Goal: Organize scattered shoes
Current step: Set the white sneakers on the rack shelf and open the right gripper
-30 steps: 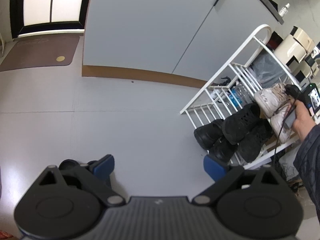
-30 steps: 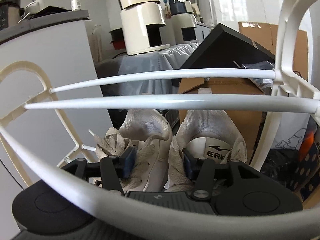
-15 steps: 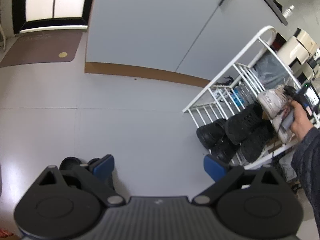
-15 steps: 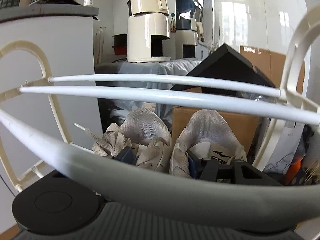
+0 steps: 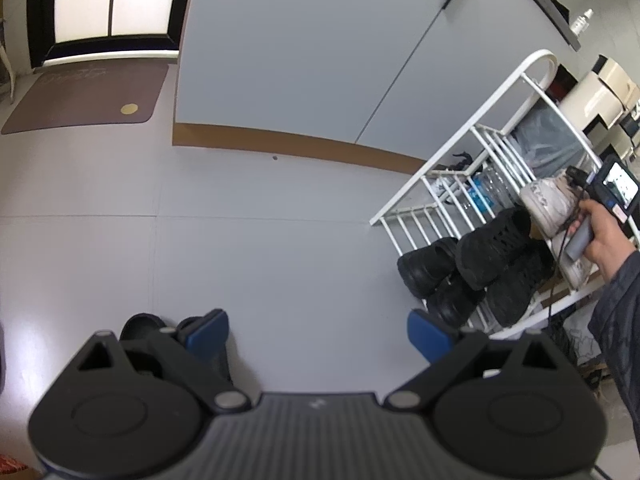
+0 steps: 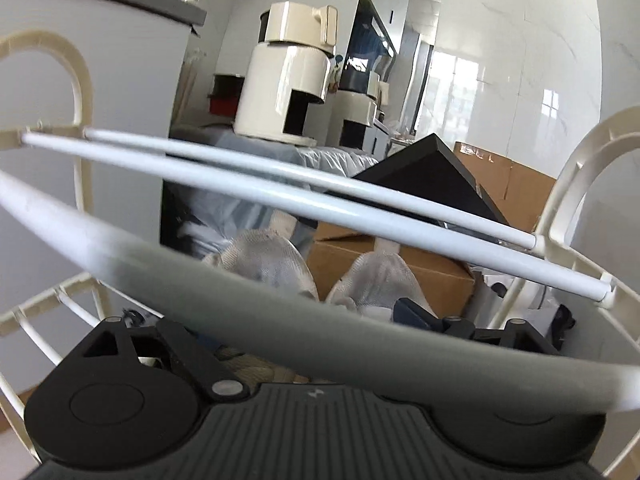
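A pair of white mesh sneakers (image 6: 268, 260) lies side by side on the white shoe rack (image 6: 280, 204), toes pointing away. My right gripper (image 6: 310, 320) sits behind their heels with its jaws opening; the pads stand wide and do not press on the shoes. One blue pad (image 6: 412, 308) shows, while a thick rack bar hides the other. In the left wrist view the same sneakers (image 5: 548, 204) rest on the rack (image 5: 460, 172) above several black shoes (image 5: 492, 248). My left gripper (image 5: 318, 336) hangs open over the grey floor, nothing between its fingers. A black shoe (image 5: 140, 326) lies beside its left finger.
A person's hand (image 5: 600, 236) and dark sleeve hold the right gripper at the rack. Grey cabinet doors (image 5: 320, 60) and a brown door mat (image 5: 88, 100) lie beyond. Cardboard boxes (image 6: 400, 256) and cream appliances (image 6: 292, 80) stand behind the rack.
The right gripper's pads have spread apart off the sneakers and the gripper has drawn back and rolled, so the near rack bar now crosses its view. The left gripper stays put.
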`<state>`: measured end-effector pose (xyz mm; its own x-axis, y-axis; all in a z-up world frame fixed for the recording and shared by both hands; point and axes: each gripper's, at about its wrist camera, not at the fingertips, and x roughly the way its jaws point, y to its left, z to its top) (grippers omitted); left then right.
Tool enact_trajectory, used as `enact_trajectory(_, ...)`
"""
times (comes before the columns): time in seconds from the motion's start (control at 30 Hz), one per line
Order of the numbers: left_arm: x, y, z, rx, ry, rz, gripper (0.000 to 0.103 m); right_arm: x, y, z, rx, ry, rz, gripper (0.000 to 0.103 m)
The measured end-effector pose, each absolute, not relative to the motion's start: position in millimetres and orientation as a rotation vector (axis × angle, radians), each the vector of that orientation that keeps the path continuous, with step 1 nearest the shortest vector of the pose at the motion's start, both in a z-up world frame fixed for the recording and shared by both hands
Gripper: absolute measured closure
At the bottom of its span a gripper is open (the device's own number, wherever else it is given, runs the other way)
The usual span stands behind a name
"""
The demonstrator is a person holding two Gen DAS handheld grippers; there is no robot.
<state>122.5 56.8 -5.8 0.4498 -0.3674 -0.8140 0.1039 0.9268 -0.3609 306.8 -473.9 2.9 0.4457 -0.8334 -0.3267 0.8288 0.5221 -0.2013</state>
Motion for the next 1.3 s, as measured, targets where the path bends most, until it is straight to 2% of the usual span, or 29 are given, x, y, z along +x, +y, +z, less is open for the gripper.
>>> enact_trajectory(0.27, 120.8, 52.9, -2.9, -0.266, 1.056, -0.308, 0.006, 280.5, -475.9, 15.7, 0.132, 0.466, -0.940, 0.013)
enact_trajectory(0.63, 107.4, 64.8, 3.6, -0.293, 1.056, -0.323, 0.005, 241.8, -447.4, 41.8, 0.161, 0.594, -0.707, 0.013)
enact_trajectory(0.93, 99.4, 78.6, 6.5, -0.293, 1.065, -0.304, 0.005, 199.1, -399.5, 77.7, 0.053, 0.567, -0.546, 0.012)
enact_trajectory(1.3, 94.0, 91.1, 10.3, -0.298, 1.061, -0.304, 0.005, 135.4, -358.9, 106.5, 0.052, 0.550, -0.435, 0.010)
